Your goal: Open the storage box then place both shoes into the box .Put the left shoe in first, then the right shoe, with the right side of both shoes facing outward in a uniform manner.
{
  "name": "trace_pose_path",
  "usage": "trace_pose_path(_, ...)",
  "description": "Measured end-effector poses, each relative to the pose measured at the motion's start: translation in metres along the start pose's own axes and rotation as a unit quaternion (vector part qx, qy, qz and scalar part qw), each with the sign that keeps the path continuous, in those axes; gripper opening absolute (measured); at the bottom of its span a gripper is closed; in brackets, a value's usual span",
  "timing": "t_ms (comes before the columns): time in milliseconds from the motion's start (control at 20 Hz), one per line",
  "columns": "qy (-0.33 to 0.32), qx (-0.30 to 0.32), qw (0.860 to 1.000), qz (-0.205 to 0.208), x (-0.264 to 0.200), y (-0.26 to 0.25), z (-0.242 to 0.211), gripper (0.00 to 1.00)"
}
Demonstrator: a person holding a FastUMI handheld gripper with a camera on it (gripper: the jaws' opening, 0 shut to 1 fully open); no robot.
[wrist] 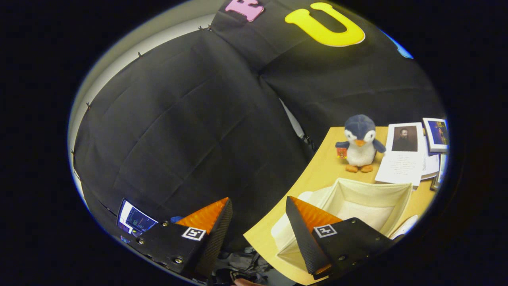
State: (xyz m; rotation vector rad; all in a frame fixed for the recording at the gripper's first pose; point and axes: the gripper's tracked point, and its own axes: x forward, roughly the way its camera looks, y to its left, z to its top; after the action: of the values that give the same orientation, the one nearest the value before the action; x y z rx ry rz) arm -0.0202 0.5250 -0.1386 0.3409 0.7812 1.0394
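Observation:
My gripper [258, 206] is open with nothing between its fingers, held off the left edge of the wooden table [317, 174]. A cream fabric storage box [397, 190] stands open on the table, just ahead of and partly behind my right finger [305, 222]. Its inside looks bare as far as it shows. A white rounded shape [405, 226] peeks past the box's near right side; I cannot tell what it is. My left finger [210, 218] hangs over the space beside the table, in front of the black cloth wall.
A plush penguin [360, 143] stands beyond the box. To its right lie a sheet with a portrait photo [403, 153] and a stack of books or prints [435, 137]. A screen [133, 220] glows low beyond my left finger. Dark clutter [242, 264] lies below the table edge.

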Motion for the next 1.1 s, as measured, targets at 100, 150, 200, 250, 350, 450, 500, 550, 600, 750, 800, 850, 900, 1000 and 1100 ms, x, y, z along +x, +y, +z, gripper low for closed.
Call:
trace_pose_path(100, -0.02, -0.024, 0.999, -0.036, -0.019, -0.023, 0.007, 0.84)
trace_pose_path(150, -0.024, -0.029, 0.998, -0.046, -0.03, -0.031, 0.009, 0.84)
trace_pose_path(200, -0.028, -0.027, 0.998, -0.053, -0.04, -0.037, 0.011, 0.84)
trace_pose_path(250, -0.03, -0.024, 0.997, -0.062, -0.05, -0.043, 0.011, 0.84)
trace_pose_path(350, -0.037, -0.021, 0.996, -0.082, -0.069, -0.062, 0.011, 0.84)
trace_pose_path(450, -0.038, -0.022, 0.994, -0.105, -0.089, -0.08, 0.007, 0.84)
trace_pose_path(500, -0.037, -0.02, 0.992, -0.117, -0.101, -0.091, -0.003, 0.84)
trace_pose_path(550, -0.034, -0.019, 0.991, -0.131, -0.111, -0.103, -0.012, 0.84)
trace_pose_path(600, -0.029, -0.018, 0.988, -0.148, -0.122, -0.117, -0.02, 0.84)
trace_pose_path(750, -0.016, 0.007, 0.982, -0.189, -0.147, -0.152, -0.047, 0.84)
trace_pose_path(800, -0.009, 0.02, 0.979, -0.2, -0.157, -0.163, -0.056, 0.84)
trace_pose_path(850, -0.004, 0.032, 0.977, -0.211, -0.165, -0.173, -0.065, 0.84)
trace_pose_path(900, 0.004, 0.04, 0.974, -0.223, -0.174, -0.184, -0.075, 0.84)
trace_pose_path(1000, 0.022, 0.051, 0.967, -0.247, -0.188, -0.204, -0.095, 0.84)
trace_pose_path(1100, 0.042, 0.067, 0.962, -0.262, -0.198, -0.219, -0.115, 0.84)
